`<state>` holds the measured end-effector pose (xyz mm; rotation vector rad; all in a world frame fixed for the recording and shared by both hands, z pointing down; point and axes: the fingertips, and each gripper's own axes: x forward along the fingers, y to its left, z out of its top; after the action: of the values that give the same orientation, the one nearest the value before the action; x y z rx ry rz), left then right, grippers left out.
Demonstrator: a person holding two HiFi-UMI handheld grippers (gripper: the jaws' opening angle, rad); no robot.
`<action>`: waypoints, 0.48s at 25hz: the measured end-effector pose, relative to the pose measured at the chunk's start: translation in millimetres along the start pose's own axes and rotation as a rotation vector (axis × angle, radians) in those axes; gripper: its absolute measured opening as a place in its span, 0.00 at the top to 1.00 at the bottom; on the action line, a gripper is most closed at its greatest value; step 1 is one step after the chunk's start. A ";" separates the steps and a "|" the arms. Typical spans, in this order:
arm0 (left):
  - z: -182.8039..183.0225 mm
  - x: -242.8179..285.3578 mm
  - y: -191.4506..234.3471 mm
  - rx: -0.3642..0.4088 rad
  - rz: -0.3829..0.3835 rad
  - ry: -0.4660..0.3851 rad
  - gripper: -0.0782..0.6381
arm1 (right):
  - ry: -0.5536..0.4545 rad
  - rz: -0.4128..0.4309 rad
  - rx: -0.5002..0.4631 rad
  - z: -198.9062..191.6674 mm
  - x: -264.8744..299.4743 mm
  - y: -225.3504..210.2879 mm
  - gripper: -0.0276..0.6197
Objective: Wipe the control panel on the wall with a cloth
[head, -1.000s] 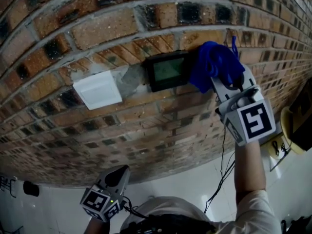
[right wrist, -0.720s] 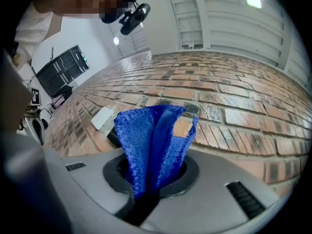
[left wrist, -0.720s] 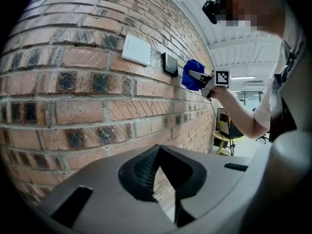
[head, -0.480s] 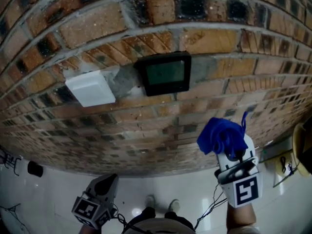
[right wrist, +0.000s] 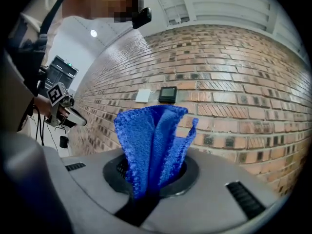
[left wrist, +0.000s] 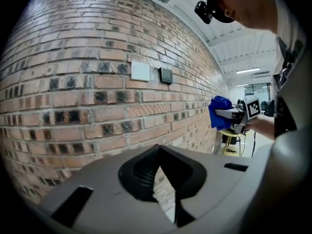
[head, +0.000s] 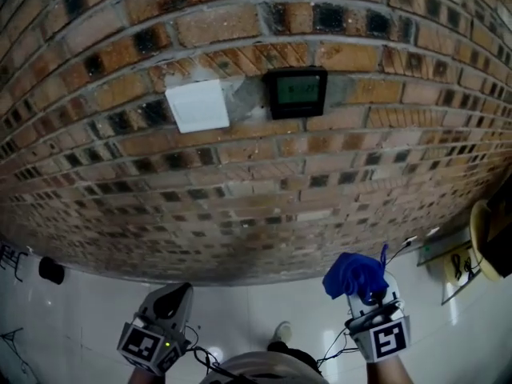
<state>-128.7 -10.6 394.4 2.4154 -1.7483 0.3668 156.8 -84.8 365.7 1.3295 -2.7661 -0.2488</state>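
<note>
The dark control panel [head: 296, 93] with a greenish screen is set in the brick wall [head: 264, 190], uncovered, with a white cover plate [head: 198, 106] to its left. My right gripper [head: 364, 296] is low at the lower right, far below the panel and off the wall, shut on a bunched blue cloth [head: 353, 274]. In the right gripper view the cloth [right wrist: 152, 135] stands up out of the jaws, with the panel [right wrist: 168, 94] beyond. My left gripper [head: 172, 297] hangs at the lower left, shut and holding nothing, away from the wall. The left gripper view shows the panel [left wrist: 166, 75] far off.
A yellow round object [head: 490, 238] with cables stands at the right edge near the wall's foot. A small black thing [head: 51, 270] lies on the white floor at left. A person's shoe [head: 280, 332] shows at the bottom.
The right gripper has come down from the panel's right edge to well below it, still holding the cloth. The panel is now fully uncovered. The left gripper has barely moved.
</note>
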 end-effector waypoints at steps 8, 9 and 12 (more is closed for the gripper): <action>-31.8 -121.5 10.8 -0.016 -0.011 -0.032 0.89 | -0.002 -0.019 0.022 40.6 -90.6 115.7 0.82; -39.0 -133.5 11.2 -0.009 -0.018 -0.024 0.89 | 0.000 -0.031 0.019 44.0 -104.2 125.8 0.82; -56.3 -160.9 8.5 -0.031 -0.045 -0.005 0.89 | 0.019 -0.074 0.020 49.7 -142.6 148.2 0.82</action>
<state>-191.0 148.1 404.0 2.4319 -1.6851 0.3259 125.6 123.3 344.2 1.4329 -2.7147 -0.2118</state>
